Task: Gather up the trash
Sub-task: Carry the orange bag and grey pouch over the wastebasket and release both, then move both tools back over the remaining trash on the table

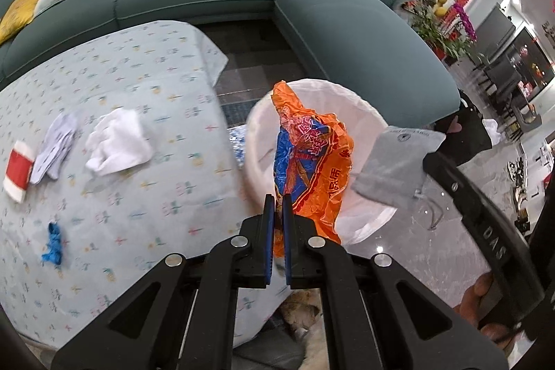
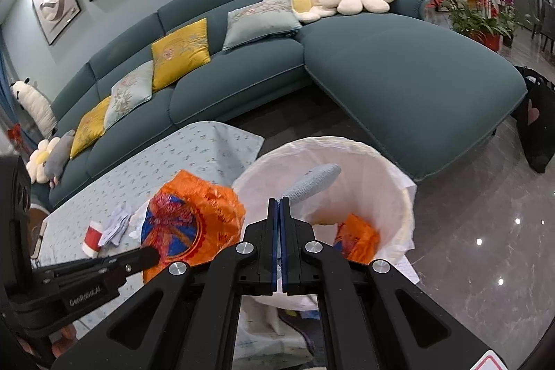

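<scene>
A living room with a teal sectional sofa (image 2: 312, 58) fills the upper frame; below it, a table under a pale patterned cloth (image 1: 138, 92) and a white-lined bin (image 2: 381, 169) on the marble floor. At centre of the left view, the left gripper (image 1: 278, 196) has its jaws pinched on an orange-and-blue wrapper (image 1: 312, 155), raised in front of the bin, apparently for dropping in. The right gripper (image 2: 279, 201), jaws pressed together, clamps a grey pouch (image 2: 312, 179) over the bin's mouth; a second orange wrapper (image 2: 357, 238) lies inside. On the cloth at left remain a crumpled white tissue (image 1: 118, 141), a pale printed scrap (image 1: 55, 144), a red-and-white pack (image 1: 19, 172) and a blue scrap (image 1: 53, 243). Nothing visibly blocks the bin.
</scene>
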A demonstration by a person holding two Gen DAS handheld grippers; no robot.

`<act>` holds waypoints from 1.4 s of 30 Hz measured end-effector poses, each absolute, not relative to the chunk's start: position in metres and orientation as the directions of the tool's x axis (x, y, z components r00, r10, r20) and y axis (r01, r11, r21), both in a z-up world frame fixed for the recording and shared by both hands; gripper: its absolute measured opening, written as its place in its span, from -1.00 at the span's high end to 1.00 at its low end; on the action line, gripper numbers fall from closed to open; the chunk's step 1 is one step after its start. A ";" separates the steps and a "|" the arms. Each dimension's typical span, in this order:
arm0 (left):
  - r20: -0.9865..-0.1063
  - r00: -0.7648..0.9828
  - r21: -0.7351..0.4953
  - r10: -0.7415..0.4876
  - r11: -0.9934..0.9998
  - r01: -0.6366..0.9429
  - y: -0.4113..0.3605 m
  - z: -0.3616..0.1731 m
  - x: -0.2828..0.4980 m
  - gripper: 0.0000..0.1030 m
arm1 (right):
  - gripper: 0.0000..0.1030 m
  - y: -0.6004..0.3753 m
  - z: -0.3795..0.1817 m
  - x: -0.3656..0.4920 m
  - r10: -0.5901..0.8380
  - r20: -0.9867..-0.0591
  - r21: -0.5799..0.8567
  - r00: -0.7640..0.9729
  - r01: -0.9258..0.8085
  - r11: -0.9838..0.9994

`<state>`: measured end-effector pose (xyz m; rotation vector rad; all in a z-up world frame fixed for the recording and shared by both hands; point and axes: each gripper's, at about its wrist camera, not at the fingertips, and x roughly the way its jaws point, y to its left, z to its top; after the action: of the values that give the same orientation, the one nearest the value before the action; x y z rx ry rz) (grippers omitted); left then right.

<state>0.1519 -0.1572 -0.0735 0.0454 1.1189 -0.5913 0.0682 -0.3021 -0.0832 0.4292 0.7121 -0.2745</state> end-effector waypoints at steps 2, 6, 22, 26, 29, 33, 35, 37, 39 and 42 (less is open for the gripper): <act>-0.856 0.296 -0.252 -0.423 0.842 0.477 -0.167 -0.074 0.154 0.91 | 0.97 -0.308 -0.086 0.066 -0.102 -0.683 0.286 0.724 0.393 0.874; -0.855 0.286 -0.257 -0.434 0.831 0.494 -0.185 -0.076 0.158 0.89 | 0.97 -0.317 -0.092 0.066 -0.107 -0.691 0.288 0.714 0.409 0.866; -0.860 0.301 -0.253 -0.413 0.855 0.452 -0.183 -0.082 0.169 0.31 | 0.94 -0.316 -0.097 0.082 -0.103 -0.704 0.270 0.703 0.398 0.877; -0.858 0.317 -0.251 -0.405 0.868 0.429 -0.173 -0.082 0.170 0.11 | 0.84 -0.312 -0.095 0.086 -0.115 -0.704 0.255 0.701 0.400 0.880; -0.858 0.324 -0.252 -0.398 0.877 0.410 -0.166 -0.083 0.172 0.03 | 0.83 -0.310 -0.095 0.089 -0.114 -0.706 0.253 0.699 0.400 0.881; -0.859 0.332 -0.254 -0.389 0.888 0.383 -0.155 -0.085 0.174 0.02 | 0.75 -0.305 -0.093 0.091 -0.115 -0.706 0.247 0.699 0.396 0.885; -0.858 0.336 -0.256 -0.388 0.891 0.375 -0.152 -0.085 0.175 0.02 | 0.68 -0.302 -0.091 0.091 -0.116 -0.704 0.243 0.701 0.391 0.888; -0.857 0.341 -0.256 -0.387 0.893 0.369 -0.147 -0.084 0.175 0.02 | 0.59 -0.299 -0.089 0.092 -0.119 -0.701 0.238 0.703 0.388 0.891; -0.855 0.346 -0.257 -0.386 0.895 0.365 -0.143 -0.083 0.175 0.02 | 0.51 -0.296 -0.087 0.092 -0.120 -0.699 0.235 0.705 0.385 0.893; -0.853 0.353 -0.257 -0.384 0.898 0.357 -0.137 -0.081 0.174 0.02 | 0.46 -0.289 -0.084 0.092 -0.119 -0.697 0.229 0.707 0.377 0.898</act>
<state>0.1739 -0.1365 -0.0806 -0.0277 1.1112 -0.4789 0.0922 -0.2889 -0.0842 0.3719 0.7377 -0.2827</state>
